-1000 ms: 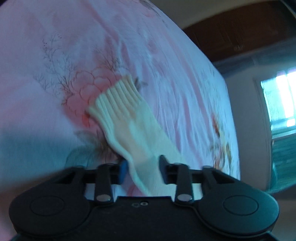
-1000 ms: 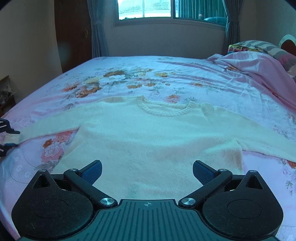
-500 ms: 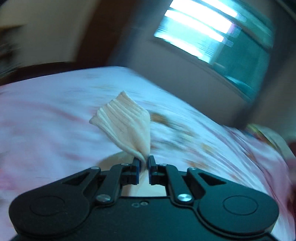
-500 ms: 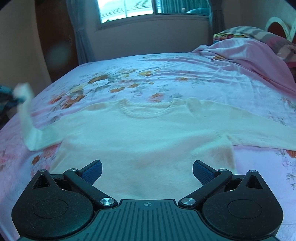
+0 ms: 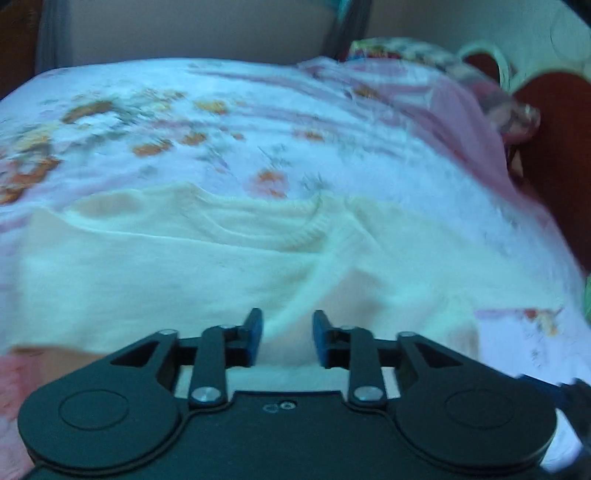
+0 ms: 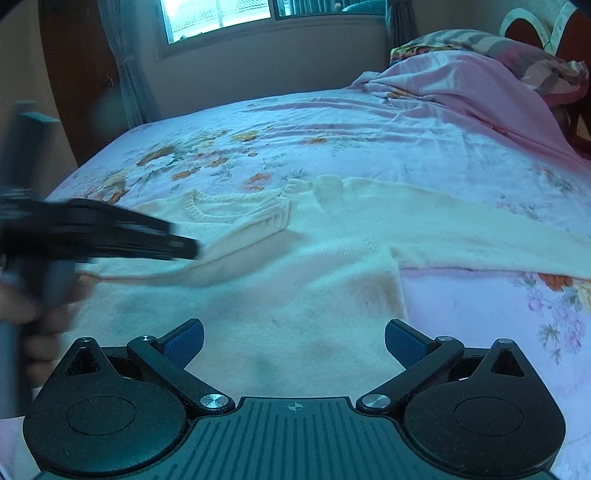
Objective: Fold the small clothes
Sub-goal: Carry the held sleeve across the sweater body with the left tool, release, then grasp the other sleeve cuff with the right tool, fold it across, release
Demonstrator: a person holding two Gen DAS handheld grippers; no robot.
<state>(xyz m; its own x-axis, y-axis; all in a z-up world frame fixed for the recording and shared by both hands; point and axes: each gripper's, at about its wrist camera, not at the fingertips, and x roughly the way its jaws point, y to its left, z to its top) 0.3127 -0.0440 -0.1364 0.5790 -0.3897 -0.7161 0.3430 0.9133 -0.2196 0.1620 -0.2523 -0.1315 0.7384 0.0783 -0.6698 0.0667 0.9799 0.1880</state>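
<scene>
A cream knit sweater [image 6: 295, 280] lies flat on the bed, neck toward the window. Its left sleeve [image 6: 243, 236] is folded across the chest, its cuff near the collar. Its right sleeve [image 6: 480, 229] is stretched out to the right. My left gripper [image 5: 286, 339] hovers over the folded sleeve [image 5: 325, 273] with its jaws partly open and the sleeve lying between them, not pinched. It also shows in the right wrist view [image 6: 184, 247], blurred. My right gripper [image 6: 293, 343] is wide open and empty above the sweater's hem.
The bed has a pink floral sheet [image 6: 332, 122]. A bunched pink blanket [image 6: 461, 85] and pillows [image 6: 517, 55] lie at the far right by a dark headboard [image 5: 554, 155]. A window [image 6: 221, 14] and curtains are beyond the bed.
My left gripper carried the sleeve cuff from the bed's left edge across the sweater's chest, then opened its jaws. The right gripper stayed open and shifted a little left.
</scene>
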